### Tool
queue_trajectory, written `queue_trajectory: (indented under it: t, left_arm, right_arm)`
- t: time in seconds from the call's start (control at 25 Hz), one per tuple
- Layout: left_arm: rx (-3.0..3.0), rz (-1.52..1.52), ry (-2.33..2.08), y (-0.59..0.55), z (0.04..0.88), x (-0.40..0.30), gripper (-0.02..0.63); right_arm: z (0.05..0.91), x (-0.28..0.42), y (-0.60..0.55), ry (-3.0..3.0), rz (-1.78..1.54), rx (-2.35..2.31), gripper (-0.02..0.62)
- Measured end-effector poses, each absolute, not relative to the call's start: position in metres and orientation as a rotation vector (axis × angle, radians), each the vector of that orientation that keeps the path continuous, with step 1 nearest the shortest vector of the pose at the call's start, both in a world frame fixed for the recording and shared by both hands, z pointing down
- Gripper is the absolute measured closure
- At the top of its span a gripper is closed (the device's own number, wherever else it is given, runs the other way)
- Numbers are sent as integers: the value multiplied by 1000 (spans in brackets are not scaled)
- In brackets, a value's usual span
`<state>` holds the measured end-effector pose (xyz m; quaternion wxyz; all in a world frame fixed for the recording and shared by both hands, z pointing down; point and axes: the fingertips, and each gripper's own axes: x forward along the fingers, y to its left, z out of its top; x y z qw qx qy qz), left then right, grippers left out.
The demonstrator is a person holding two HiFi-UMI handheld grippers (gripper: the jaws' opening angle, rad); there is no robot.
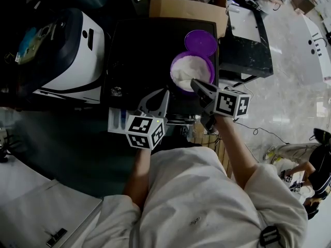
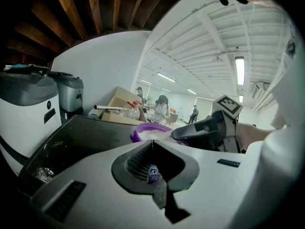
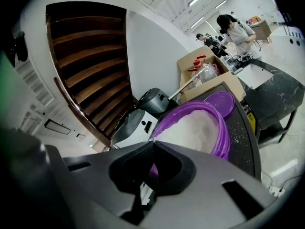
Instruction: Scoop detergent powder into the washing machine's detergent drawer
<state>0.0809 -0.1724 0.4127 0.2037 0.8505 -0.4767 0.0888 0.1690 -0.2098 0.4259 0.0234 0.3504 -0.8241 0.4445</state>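
A purple tub [image 1: 192, 72] full of white detergent powder stands on the black top of the washing machine [image 1: 139, 50], with its purple lid [image 1: 200, 42] lying just behind it. My right gripper [image 1: 195, 82] is shut, its tips at the tub's near rim; the powder [image 3: 195, 128] fills the right gripper view just beyond the jaws. My left gripper [image 1: 164, 94] is shut and empty, left of the tub over the machine's front edge. A white drawer-like part [image 1: 117, 121] sticks out at the machine's front, left of the left gripper. No scoop is in sight.
A white and black appliance [image 1: 70, 56] stands left of the machine. A cardboard box [image 1: 186, 6] sits behind it and a black table [image 1: 243, 45] stands to the right. Spilled powder [image 1: 116, 91] lies on the machine's top at the left. A person [image 1: 307, 172] crouches at the lower right.
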Motion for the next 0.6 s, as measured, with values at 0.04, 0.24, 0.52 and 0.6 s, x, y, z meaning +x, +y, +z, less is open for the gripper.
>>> queue_trajectory:
  t: [0.04,0.24,0.52,0.6]
  left_arm:
    - [2373,248,-1329,-173,413,81,586]
    - [2382,254,-1315,-173,413,87,586]
    - [2395,258,-1300,-174,412,94,586]
    - [2395,256,-1300,-175,410,95,586]
  right_arm:
    - [426,171,-210,-2551,1405,1093,591]
    - [426,182,-210,-2558,1540,1120,591]
    - [416,189,-211,-2599,1608,1133,591]
    - [413,191,-211,-2612,1633,1132,591]
